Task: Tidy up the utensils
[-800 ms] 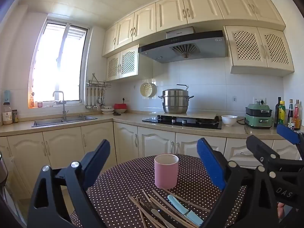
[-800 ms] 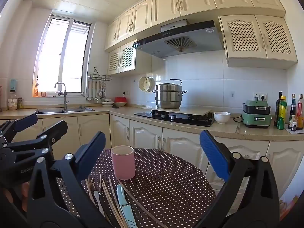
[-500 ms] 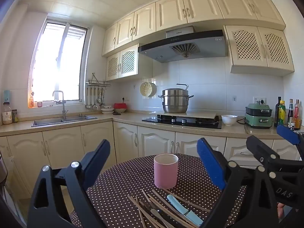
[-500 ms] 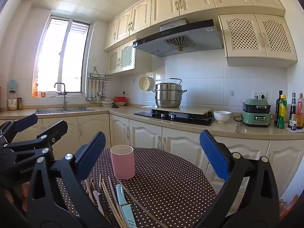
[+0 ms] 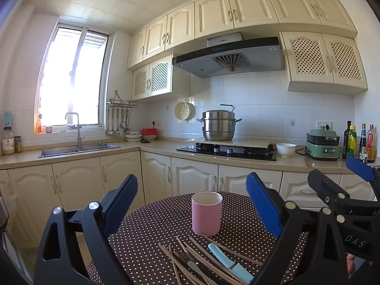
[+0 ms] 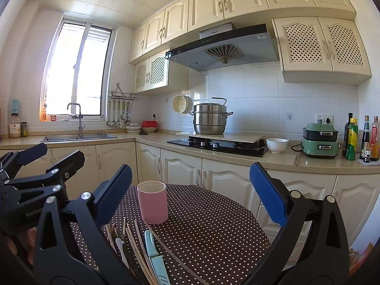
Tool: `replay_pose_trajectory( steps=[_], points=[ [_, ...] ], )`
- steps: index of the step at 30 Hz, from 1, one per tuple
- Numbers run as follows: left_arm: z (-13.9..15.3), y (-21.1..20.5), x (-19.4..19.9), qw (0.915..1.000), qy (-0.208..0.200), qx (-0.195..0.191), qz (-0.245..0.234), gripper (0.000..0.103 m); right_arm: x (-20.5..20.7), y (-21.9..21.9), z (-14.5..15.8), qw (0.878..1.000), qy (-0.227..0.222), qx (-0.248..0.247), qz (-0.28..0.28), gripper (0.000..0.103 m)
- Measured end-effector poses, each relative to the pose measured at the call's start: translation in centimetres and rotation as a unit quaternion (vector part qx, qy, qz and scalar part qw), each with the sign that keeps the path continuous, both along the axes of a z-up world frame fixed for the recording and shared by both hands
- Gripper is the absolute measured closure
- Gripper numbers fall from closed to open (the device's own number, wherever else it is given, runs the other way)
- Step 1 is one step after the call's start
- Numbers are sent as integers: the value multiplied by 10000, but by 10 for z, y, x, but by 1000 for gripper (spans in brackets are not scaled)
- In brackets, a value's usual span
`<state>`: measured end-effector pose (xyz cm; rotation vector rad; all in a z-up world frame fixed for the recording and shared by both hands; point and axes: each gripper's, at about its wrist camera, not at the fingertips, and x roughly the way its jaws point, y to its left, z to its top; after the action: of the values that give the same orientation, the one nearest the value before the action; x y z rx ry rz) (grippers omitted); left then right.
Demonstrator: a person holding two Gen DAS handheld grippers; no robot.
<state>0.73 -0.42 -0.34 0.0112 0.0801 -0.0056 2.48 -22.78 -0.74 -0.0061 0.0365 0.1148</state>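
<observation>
One pink cup (image 5: pixel 206 213) stands on the dotted table (image 5: pixel 152 237), with one blue knife (image 5: pixel 229 258) and a messy pile of chopsticks (image 5: pixel 190 256) just in front. Both tongs, left gripper (image 5: pixel 193 206) and right gripper (image 6: pixel 191 192), gape wide, holding nothing.

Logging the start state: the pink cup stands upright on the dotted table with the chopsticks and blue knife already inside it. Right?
Not quite. The pink cup stands upright, but the chopsticks and blue knife lie on the dotted table in front of it, as the left wrist view shows.

black clamp-style gripper (image 5: pixel 192 211) frames, ribbed blue pads (image 5: pixel 261 207), silver rivets.
</observation>
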Motion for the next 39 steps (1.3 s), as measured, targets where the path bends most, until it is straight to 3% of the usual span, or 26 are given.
replay_pose_trajectory(
  steps=[39],
  points=[
    [0,1,-1,10000,7,-27,7,12,2,1,1,10000,10,0,0,6]
  ],
)
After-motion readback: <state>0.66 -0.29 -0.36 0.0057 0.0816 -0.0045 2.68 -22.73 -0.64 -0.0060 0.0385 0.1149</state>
